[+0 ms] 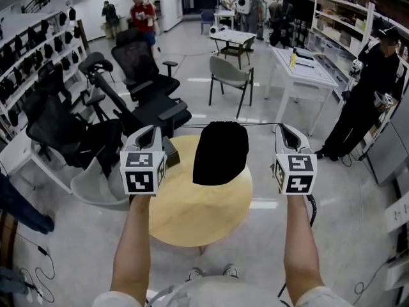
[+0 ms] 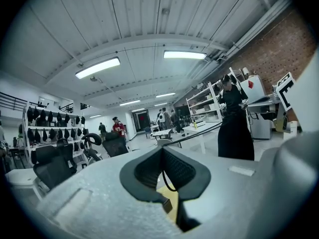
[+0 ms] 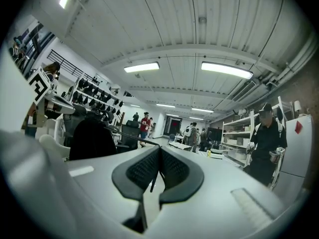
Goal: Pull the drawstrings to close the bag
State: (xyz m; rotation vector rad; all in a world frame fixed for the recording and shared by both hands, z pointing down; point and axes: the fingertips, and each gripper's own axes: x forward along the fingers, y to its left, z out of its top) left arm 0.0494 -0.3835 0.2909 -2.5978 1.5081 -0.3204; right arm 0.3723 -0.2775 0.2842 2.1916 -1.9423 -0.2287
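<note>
Head view: the bag (image 1: 220, 152) hangs over the round table (image 1: 192, 222), dead centre between the left gripper (image 1: 155, 128) and the right gripper (image 1: 282, 128). The drawstring (image 1: 262, 124) runs taut and level sideways, so neither hand is nearer.

Left gripper view: the left gripper (image 2: 162, 151) is clamped on the drawstring (image 2: 164, 182). The bag is off right and blends into a person (image 2: 230, 91) in black.

Right gripper view: the right gripper (image 3: 159, 153) is pinching the drawstring (image 3: 152, 183), with the bag (image 3: 92, 138) off left. I can't see the bag's mouth anywhere.

Black office chairs (image 1: 144, 69), a grey chair (image 1: 228, 73) and white tables (image 1: 300, 72) stand on the pale floor (image 1: 192, 62); strip lights (image 2: 97, 67) glow overhead.
</note>
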